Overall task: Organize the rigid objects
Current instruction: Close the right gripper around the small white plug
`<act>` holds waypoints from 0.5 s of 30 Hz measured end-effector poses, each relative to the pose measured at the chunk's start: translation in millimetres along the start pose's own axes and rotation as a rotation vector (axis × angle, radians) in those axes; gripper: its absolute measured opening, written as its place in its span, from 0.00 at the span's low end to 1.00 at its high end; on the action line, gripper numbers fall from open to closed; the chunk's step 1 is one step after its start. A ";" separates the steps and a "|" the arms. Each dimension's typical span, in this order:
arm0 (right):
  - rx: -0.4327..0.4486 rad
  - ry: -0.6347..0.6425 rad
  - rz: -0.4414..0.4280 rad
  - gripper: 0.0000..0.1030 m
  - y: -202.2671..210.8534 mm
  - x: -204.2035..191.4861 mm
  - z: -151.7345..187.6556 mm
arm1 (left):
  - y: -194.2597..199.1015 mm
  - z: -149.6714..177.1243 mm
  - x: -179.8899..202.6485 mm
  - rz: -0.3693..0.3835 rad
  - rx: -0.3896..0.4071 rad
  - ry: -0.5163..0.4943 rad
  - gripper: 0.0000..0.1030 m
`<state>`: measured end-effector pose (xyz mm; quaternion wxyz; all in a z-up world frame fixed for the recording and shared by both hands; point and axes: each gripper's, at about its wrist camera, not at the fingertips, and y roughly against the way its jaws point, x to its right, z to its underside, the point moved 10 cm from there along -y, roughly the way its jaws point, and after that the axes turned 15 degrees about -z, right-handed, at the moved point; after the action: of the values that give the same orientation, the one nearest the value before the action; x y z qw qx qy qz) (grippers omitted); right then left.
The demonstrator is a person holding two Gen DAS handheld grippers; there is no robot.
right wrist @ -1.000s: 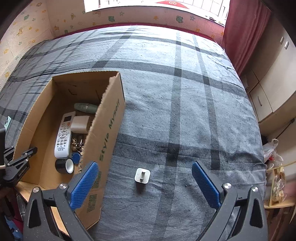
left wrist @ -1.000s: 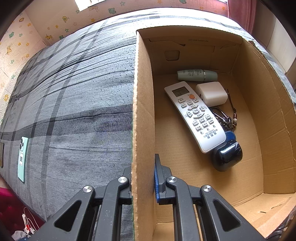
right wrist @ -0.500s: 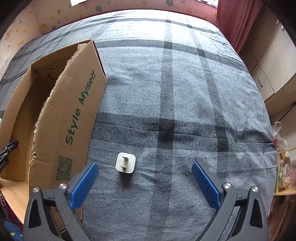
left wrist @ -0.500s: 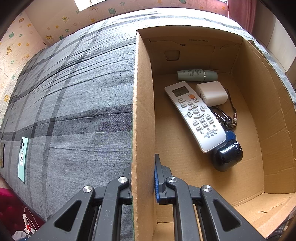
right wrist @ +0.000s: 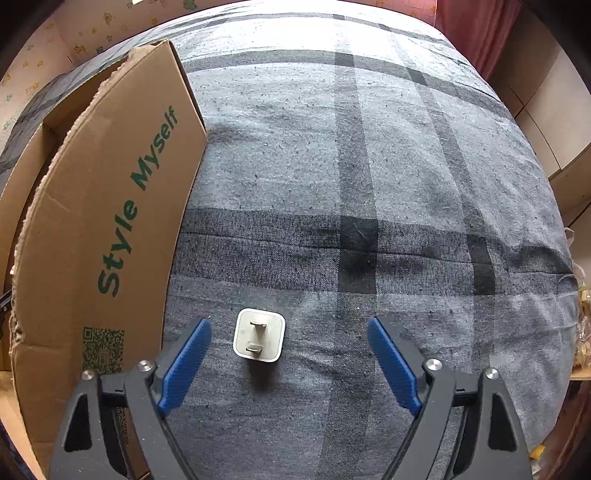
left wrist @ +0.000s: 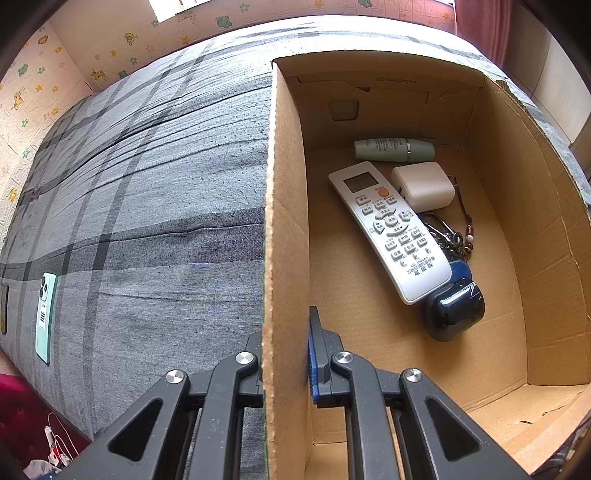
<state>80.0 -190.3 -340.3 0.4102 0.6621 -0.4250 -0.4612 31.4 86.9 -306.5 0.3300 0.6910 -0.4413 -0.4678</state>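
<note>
My left gripper [left wrist: 286, 354] is shut on the near wall of the cardboard box [left wrist: 282, 206], one finger outside and one inside. In the box lie a white remote [left wrist: 391, 229], a white charger block [left wrist: 423, 186], a pale green tube [left wrist: 393, 149], a bunch of keys [left wrist: 448, 236] and a dark glossy case [left wrist: 454, 310]. On the grey checked bedcover a small white plug adapter [right wrist: 259, 339] stands with its prongs up. My right gripper [right wrist: 290, 363] hangs over it; its jaws are closing, with the adapter between the blue pads [right wrist: 184, 362] but untouched, nearer the left one.
The box wall printed "Style Myself" [right wrist: 110, 229] stands just left of my right gripper. A mint green phone [left wrist: 45, 317] lies on the bedcover near its left edge. A red curtain [right wrist: 469, 33] and cabinets border the bed on the right.
My right gripper has come down toward the plug adapter, which now looks larger and sits between the pads. The pads have drawn closer together. The left gripper and box have not moved.
</note>
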 end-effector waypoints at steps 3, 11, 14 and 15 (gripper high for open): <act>-0.027 -0.009 -0.021 0.66 -8.5 -1.3 2.4 | 0.2 0.1 -0.1 0.001 0.000 0.001 0.12; -0.035 -0.003 -0.026 0.27 -15.3 -2.1 7.1 | -0.8 -0.3 -0.5 0.003 -0.001 0.002 0.12; -0.032 0.020 -0.010 0.27 -12.8 -5.9 11.2 | -0.7 -0.6 -0.9 0.003 -0.001 0.002 0.12; -0.034 0.023 -0.010 0.27 -13.1 -6.6 11.4 | -0.6 -0.6 -1.1 0.003 -0.001 0.003 0.12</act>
<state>70.1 -181.8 -353.5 0.4239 0.6624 -0.4091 -0.4627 32.0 88.2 -306.4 0.3319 0.6909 -0.4416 -0.4663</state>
